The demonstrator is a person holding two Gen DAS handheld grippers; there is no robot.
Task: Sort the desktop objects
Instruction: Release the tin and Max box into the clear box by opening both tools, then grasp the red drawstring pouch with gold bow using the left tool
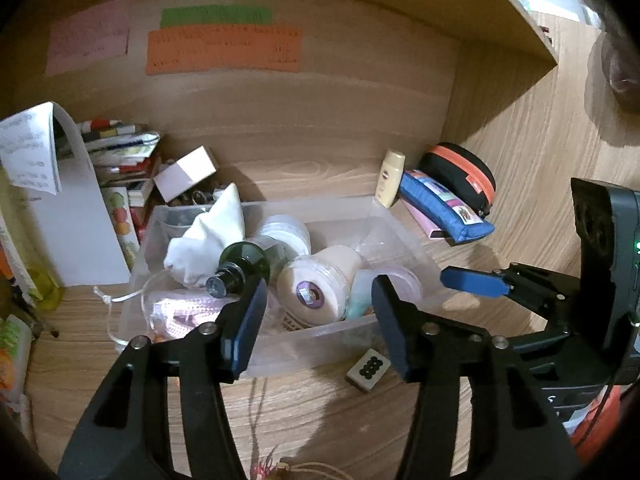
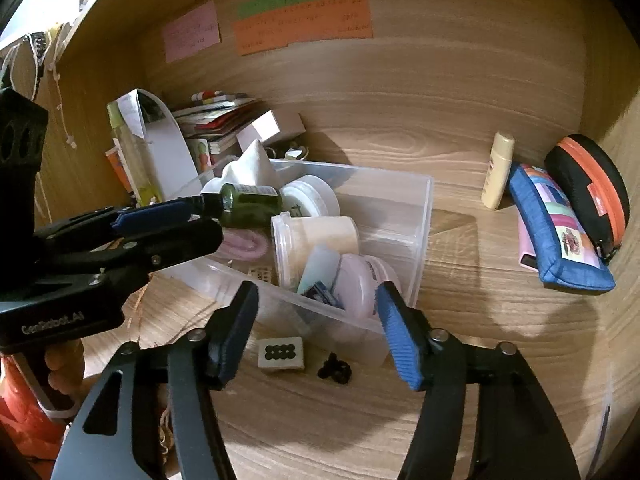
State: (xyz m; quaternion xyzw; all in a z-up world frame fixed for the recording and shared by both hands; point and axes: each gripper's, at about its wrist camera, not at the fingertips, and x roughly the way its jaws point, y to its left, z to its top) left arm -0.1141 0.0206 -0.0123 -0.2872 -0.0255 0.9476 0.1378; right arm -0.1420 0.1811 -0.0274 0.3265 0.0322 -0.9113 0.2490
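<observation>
My left gripper hangs over the clear plastic bin, fingers spread wide, holding nothing; my right gripper is equally wide and empty above the mahjong tile on the desk; the green bottle lies inside the bin beside two jars.

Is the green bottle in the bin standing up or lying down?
Lying down: the green bottle rests on its side atop jars in the clear bin, cap sideways.

A home desk nook: sticky notes, stacked books, toiletry bin.
</observation>
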